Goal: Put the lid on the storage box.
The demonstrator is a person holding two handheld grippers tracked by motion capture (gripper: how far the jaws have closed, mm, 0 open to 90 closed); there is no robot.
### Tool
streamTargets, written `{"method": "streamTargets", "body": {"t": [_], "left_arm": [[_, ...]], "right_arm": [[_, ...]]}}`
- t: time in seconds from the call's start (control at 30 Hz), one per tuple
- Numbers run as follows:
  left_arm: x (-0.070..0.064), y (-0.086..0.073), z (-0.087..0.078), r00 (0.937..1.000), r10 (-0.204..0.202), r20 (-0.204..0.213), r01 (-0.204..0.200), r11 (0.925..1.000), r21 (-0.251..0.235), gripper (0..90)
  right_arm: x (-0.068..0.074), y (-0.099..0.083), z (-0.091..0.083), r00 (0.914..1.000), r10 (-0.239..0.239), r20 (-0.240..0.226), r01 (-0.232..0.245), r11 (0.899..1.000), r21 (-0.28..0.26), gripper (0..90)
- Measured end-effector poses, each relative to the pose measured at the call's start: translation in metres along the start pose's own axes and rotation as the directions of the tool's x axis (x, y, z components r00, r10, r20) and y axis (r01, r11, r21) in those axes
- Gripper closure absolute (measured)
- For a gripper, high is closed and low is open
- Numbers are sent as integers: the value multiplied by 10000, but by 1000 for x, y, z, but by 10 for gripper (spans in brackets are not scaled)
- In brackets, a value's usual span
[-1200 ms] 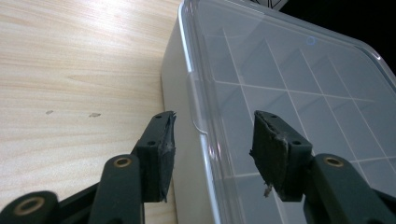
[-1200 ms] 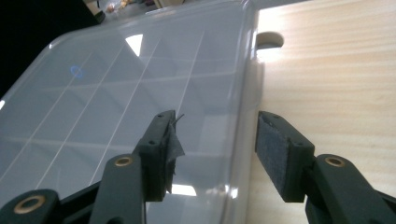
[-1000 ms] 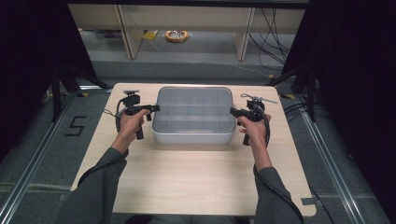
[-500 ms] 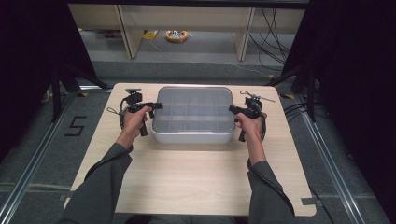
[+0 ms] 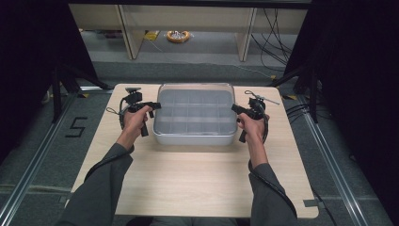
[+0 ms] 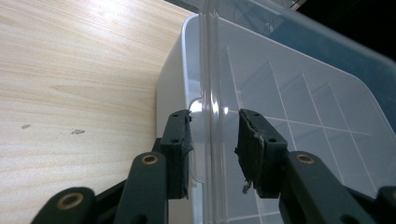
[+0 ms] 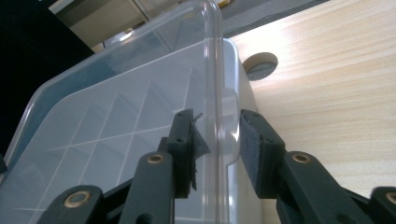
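One compartment box (image 5: pixel 195 117); one table (image 5: pixel 188 179); two claws

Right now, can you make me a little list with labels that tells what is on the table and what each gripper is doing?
table: light wood
box: clear plastic with a lid, divided into little compartments, sits at the far middle of the table
left gripper: open, its jaws on either side of the lid's edge at the box's left side
right gripper: open, its jaws on either side of the lid's edge at the box's right side
lifted yet: cannot tell

Clear gridded box (image 5: pixel 195 117), black tongs (image 6: pixel 212 140), pale woodgrain table (image 5: pixel 197 179)
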State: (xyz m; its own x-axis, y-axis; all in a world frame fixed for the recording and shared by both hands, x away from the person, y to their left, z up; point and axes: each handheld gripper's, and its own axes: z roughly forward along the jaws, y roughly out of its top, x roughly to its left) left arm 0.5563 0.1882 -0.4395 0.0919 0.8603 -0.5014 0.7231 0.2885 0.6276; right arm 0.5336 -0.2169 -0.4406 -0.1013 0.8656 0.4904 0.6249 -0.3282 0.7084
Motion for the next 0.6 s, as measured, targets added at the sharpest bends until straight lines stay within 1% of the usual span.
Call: {"method": "streamTargets", "body": {"t": [0.03,0.07,0.1,0.13,0.17,0.2,0.27,0.3,0.4,0.43,0.47,0.5,0.53,0.57,0.6], "left_arm": [[-2,1,-2,10000,69,-54,-68,10000,31,639],[-3,2,-3,9999,124,-61,-124,9999,10,638],[-4,3,-4,10000,72,-66,-72,10000,14,638],[-4,4,-6,10000,97,-17,-97,9999,44,638],[-5,6,-8,9999,99,-27,-99,10000,-4,637],[-6,7,-10,10000,24,-71,-24,10000,-64,637],[-8,9,-14,9999,82,-94,-82,9999,-72,636],[-9,9,-15,9999,83,-106,-84,9999,-77,635],[-11,11,-19,9997,215,-64,-215,9998,22,631],[-11,11,-19,9998,211,-59,-210,9998,52,631],[-11,12,-20,9998,187,-52,-187,9998,63,631],[-11,12,-20,9998,199,-72,-198,9998,98,630],[-11,12,-20,9995,287,-114,-285,9994,179,630],[-11,11,-20,9994,300,-147,-297,9994,195,629],[-11,10,-19,9994,272,-192,-268,9994,216,629]], "right_arm": [[1,1,-1,10000,76,32,-76,9999,-71,671],[2,2,-2,10000,11,-30,-11,9999,-110,673],[4,3,-4,9999,74,-89,-75,9999,-102,675],[5,4,-5,10000,25,-62,-26,9998,-186,675],[6,6,-7,9999,-9,-141,5,9996,-280,677],[10,8,-10,9999,83,-138,-86,9997,-235,679],[11,10,-11,9998,-143,-165,136,9992,-386,678],[15,11,-13,9998,56,-190,-63,9994,-354,679],[17,14,-17,9998,-140,-158,134,9990,-434,678],[18,14,-18,9998,-78,-183,70,9992,-405,678],[15,15,-17,9986,-512,-162,503,9972,-548,678],[19,14,-19,9998,5,-183,-12,9993,-383,678],[19,13,-20,9998,10,-212,-18,9993,-377,677],[19,12,-19,9998,118,-172,-122,9995,-276,675],[16,11,-18,9994,-269,-213,261,9989,-385,675]]}}
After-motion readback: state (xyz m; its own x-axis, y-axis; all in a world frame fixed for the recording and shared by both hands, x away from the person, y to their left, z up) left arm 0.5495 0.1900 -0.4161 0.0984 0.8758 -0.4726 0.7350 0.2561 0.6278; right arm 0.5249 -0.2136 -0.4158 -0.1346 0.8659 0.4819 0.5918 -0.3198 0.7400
